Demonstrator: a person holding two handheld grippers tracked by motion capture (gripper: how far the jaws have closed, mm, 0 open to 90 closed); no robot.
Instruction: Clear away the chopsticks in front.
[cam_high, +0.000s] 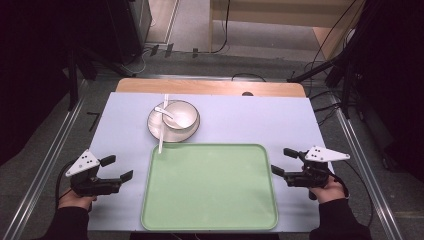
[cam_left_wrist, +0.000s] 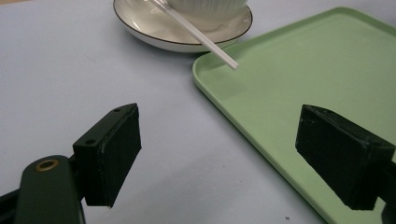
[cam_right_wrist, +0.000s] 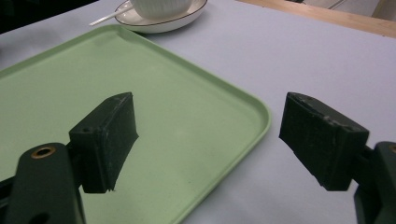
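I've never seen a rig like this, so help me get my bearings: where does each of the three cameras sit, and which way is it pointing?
High view: above the person's side, looking forward and down on the green tray, the bowl on its saucer, both hands and the left gripper and right gripper.
Left gripper view: rides the left gripper, looking past its open black fingers toward the tray's corner and the saucer.
Right gripper view: rides the right gripper, facing across the tray.
Both gripper views share tray, saucer and bowl.

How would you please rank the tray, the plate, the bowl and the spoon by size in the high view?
Largest to smallest:
1. tray
2. plate
3. bowl
4. spoon, partly inside the bowl, so its full length is unsure
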